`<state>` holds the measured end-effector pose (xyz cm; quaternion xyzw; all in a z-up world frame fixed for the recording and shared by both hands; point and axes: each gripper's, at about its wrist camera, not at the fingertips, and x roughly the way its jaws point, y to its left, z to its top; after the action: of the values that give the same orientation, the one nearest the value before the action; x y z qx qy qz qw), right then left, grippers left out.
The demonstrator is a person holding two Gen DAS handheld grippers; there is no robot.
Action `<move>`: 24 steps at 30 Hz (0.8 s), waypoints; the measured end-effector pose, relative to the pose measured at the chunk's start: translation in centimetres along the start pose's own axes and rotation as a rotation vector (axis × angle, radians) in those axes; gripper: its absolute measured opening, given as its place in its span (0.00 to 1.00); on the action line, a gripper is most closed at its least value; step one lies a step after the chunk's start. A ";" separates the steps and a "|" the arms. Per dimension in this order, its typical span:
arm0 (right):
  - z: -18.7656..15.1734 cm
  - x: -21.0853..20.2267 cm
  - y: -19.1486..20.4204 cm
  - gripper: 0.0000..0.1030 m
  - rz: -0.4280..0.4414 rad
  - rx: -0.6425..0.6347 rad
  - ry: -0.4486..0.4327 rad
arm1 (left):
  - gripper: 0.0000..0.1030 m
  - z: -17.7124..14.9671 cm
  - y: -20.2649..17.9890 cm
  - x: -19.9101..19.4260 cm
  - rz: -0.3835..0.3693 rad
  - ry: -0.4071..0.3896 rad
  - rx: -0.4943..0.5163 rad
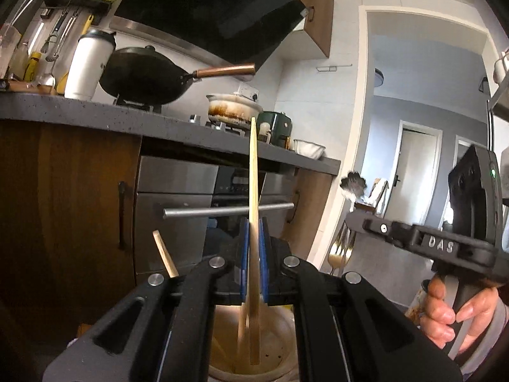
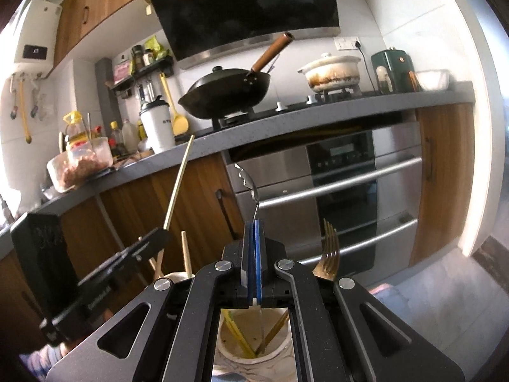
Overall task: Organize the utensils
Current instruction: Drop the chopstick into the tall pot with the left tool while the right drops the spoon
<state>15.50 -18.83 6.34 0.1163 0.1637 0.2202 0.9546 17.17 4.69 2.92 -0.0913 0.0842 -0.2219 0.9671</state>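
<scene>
A: Nearest first. What is the left tool [image 1: 253,238] doing?

B: Its blue pads are pressed onto a pale wooden chopstick [image 1: 253,172]. The stick stands nearly upright, long axis vertical. Its top rises well above the pads and its lower end hangs over the mouth of a cream utensil holder [image 1: 280,334] just below the tool.

A: And the right tool [image 2: 253,238]?

B: Pinched tight on the thin handle of a silver spoon [image 2: 249,184]. The handle runs up out of the pads, and the bowl is on top, tilted a little to the left. Beneath this tool sits a second cream holder [image 2: 286,337], with yellow chopsticks [image 2: 237,334] leaning inside.

A: Anything else close by?

B: A gold fork [image 2: 329,254] stands tines up, just right of the right tool. A short wooden stick [image 1: 165,254] leans beside the left one.

A: Farther off?

B: A steel oven [image 2: 343,191] under the grey surface [image 2: 350,105], where a black wok [image 2: 226,90] and a stained white pot [image 2: 332,73] sit.
</scene>
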 end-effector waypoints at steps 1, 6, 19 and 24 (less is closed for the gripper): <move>-0.1 0.2 -0.1 0.02 0.000 0.000 0.006 | 0.06 -0.3 0.0 0.1 -0.001 0.007 0.002; -1.3 1.4 0.2 0.02 0.004 -0.027 0.065 | 0.06 -1.4 0.0 -1.0 0.010 0.028 0.019; -4.6 3.2 -1.4 0.02 -0.030 0.036 0.185 | 0.06 -2.8 0.0 -2.4 0.070 0.122 0.067; -4.5 2.9 -1.2 0.06 -0.037 0.020 0.187 | 0.08 -2.4 -0.1 -2.8 0.082 0.123 0.077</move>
<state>16.77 -17.88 1.15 0.1016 0.2567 0.2108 0.9377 14.10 5.50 1.01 -0.0368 0.1387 -0.1903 0.9712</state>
